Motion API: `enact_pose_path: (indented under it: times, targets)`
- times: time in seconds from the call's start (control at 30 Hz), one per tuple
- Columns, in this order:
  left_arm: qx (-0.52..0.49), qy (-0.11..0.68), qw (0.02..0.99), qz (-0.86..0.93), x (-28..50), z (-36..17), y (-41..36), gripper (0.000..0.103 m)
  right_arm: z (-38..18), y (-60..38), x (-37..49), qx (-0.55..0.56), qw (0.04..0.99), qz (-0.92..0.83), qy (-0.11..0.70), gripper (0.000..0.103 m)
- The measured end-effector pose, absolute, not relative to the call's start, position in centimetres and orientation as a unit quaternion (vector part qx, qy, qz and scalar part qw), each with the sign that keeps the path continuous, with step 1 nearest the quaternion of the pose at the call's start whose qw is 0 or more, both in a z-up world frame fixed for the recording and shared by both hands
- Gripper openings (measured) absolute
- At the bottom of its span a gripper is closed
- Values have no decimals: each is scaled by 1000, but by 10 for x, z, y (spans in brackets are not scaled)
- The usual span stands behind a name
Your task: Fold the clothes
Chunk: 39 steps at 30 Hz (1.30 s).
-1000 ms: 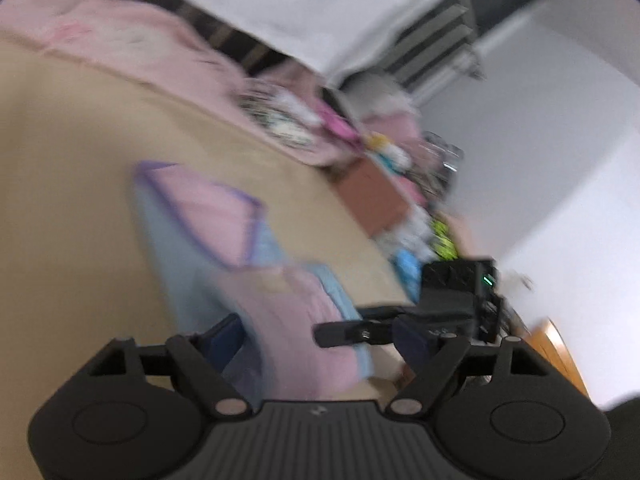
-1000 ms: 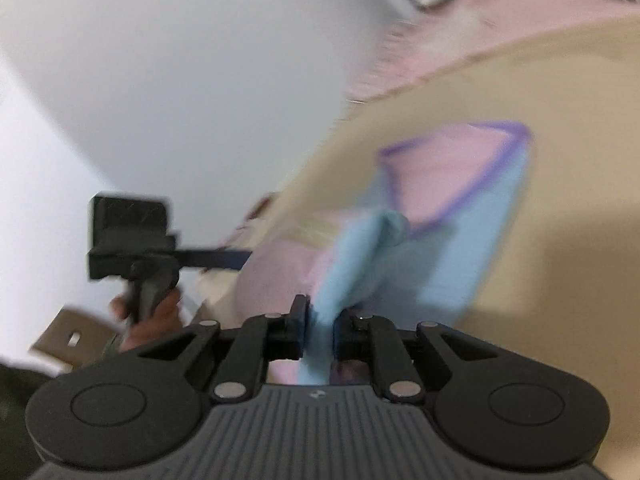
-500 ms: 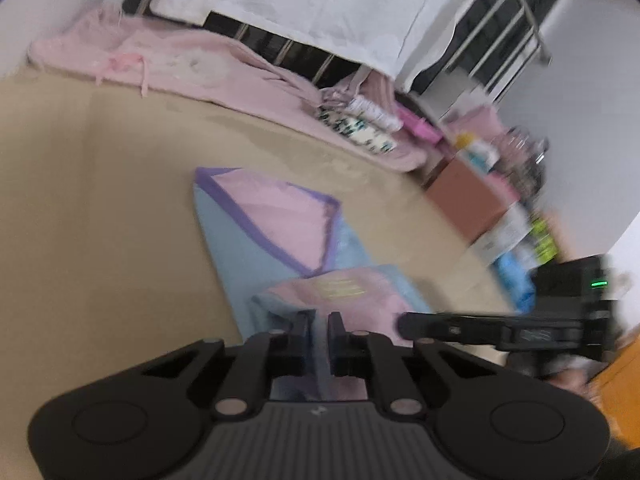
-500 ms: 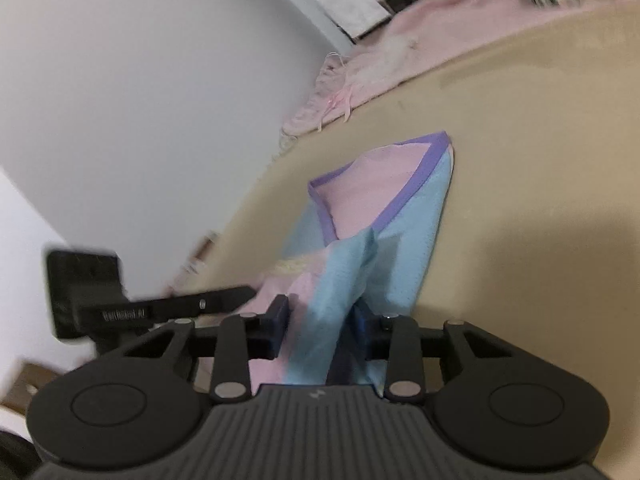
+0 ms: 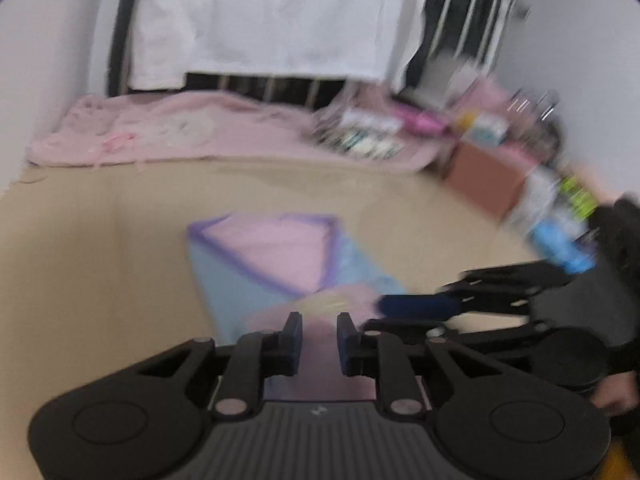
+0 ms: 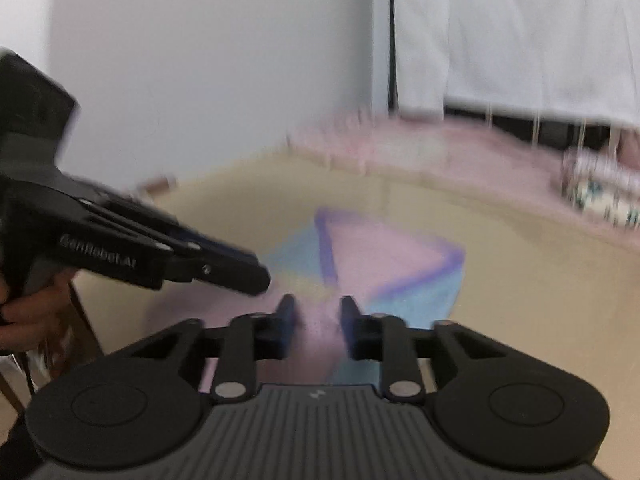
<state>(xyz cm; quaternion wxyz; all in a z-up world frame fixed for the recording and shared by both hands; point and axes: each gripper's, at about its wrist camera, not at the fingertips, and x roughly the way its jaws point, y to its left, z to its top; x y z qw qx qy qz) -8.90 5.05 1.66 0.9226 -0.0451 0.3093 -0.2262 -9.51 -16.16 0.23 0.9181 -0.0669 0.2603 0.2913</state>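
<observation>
A lived-in home bedroom is shown. A broad tan mattress-like surface is bounded by plain white walls meeting in a corner. A rumpled pink blanket is heaped along its far edge, beneath a white sheet draped over a dark metal rail frame. Small household clutter and a reddish-brown cardboard box are crowded at one side. A pastel pink-and-blue garment is laid out on the tan surface.

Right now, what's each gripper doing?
Left gripper: open, holding nothing, above the garment.
Right gripper: open, holding nothing.
</observation>
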Motion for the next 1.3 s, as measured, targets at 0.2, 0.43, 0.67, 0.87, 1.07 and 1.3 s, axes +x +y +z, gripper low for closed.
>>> enact_pose_path:
  times: [0.2, 0.43, 0.67, 0.87, 1.07, 1.3]
  targets:
    - [-35, 338, 917, -209, -77, 8, 42, 17, 2, -170, -100, -5, 926, 258, 276, 29]
    - [-73, 372, 916, -131, -15, 30, 73, 40, 12, -182, -68, 16, 910, 264, 318, 45]
    - [-74, 418, 899, -112, 74, 29, 63, 38, 29, -211, 41, 50, 902, 211, 373, 46]
    - [-56, 421, 898, -119, 81, 22, 48, 15, 5, -206, 83, 47, 878, 227, 419, 14]
    - [-55, 378, 911, -154, 33, 39, 54, 2, 29, -206, 51, 10, 892, 255, 372, 3]
    - [-37, 321, 931, -167, -109, 45, 64, 3, 57, -218, -77, -50, 885, 317, 336, 3]
